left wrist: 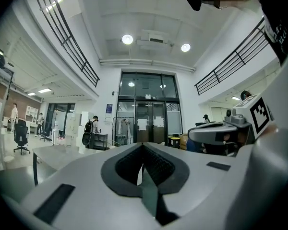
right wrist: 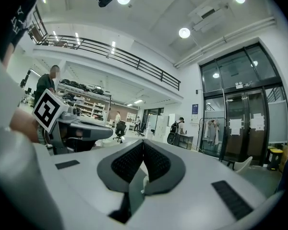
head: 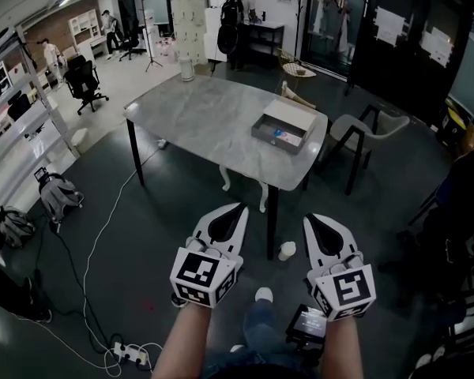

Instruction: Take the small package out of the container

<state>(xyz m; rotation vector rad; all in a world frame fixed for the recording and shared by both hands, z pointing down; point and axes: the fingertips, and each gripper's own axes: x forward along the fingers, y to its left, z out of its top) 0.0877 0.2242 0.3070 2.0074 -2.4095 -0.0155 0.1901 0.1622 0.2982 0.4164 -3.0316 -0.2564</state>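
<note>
A shallow grey container (head: 282,128) lies near the right edge of the grey marble table (head: 205,117), with a small package (head: 284,136) showing inside it. Both grippers hang well short of the table, over the floor in front of me. My left gripper (head: 240,208) is shut with nothing between its pads, and its jaws meet at the tip in the left gripper view (left wrist: 143,145). My right gripper (head: 310,219) is likewise shut and empty (right wrist: 144,142). Each gripper view looks level across the room and shows the other gripper alongside.
A grey chair (head: 363,133) stands at the table's right side. A white cup (head: 287,250) sits on the floor by the table leg. Cables and a power strip (head: 131,354) lie at the lower left, by a backpack (head: 59,193) and shelves. A white cylinder (head: 187,66) stands on the table's far corner.
</note>
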